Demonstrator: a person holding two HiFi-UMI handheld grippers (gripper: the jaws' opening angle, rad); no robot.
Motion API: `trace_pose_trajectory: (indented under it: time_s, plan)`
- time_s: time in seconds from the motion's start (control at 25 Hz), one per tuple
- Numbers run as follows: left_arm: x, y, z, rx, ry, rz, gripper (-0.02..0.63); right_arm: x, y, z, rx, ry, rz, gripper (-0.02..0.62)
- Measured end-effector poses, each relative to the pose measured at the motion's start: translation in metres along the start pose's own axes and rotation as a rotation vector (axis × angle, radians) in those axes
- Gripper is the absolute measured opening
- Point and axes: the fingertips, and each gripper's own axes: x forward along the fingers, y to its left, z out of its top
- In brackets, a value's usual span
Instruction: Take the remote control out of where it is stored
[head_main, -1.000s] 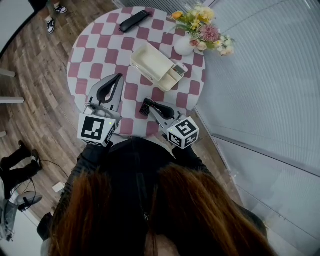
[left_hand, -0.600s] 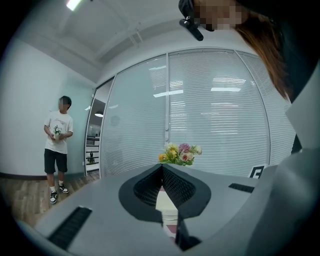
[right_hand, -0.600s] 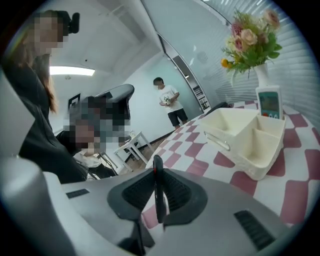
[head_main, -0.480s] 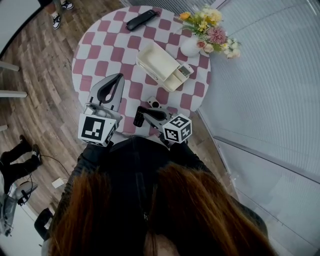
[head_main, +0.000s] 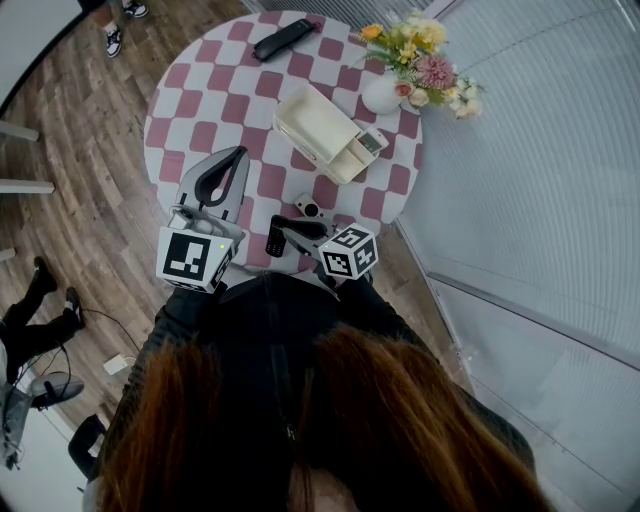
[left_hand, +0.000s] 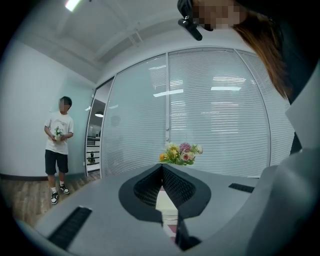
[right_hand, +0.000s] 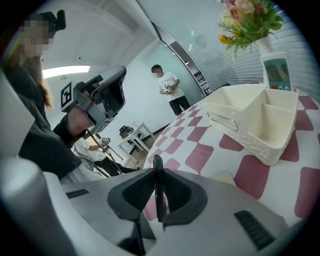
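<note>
A round table (head_main: 215, 100) under a pink-and-white checked cloth is standing on a wood-plank floor (head_main: 80, 150), which is filling the head view from 7 to 11 o'clock. A glazed wall hung with white slatted blinds (head_main: 520, 150) is running from 1 to 5 o'clock. In the left gripper view a ceiling light (left_hand: 73, 4) is glowing at 11 o'clock, a plain pale wall (left_hand: 25, 90) is taking up 9 o'clock, and an open doorway (left_hand: 96, 142) is showing beside it. A small white side table (right_hand: 134, 133) is standing farther back.

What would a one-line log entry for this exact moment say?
right gripper: shut on black remote | left gripper: shut, empty | white box: on checkered table, apart from remote
</note>
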Motion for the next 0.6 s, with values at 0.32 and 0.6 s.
trace_pose_trajectory:
  time_s: [0.32, 0.6]
  plan:
    - [0.003, -0.001, -0.002, -0.004, 0.001, 0.002, 0.009, 0.009, -0.007, 0.002, -0.025, 0.044, -0.034, 0.061]
    - [0.005, 0.0, -0.002, -0.004, 0.005, 0.002, 0.009, 0.019, -0.019, 0.006, 0.019, 0.059, -0.021, 0.063]
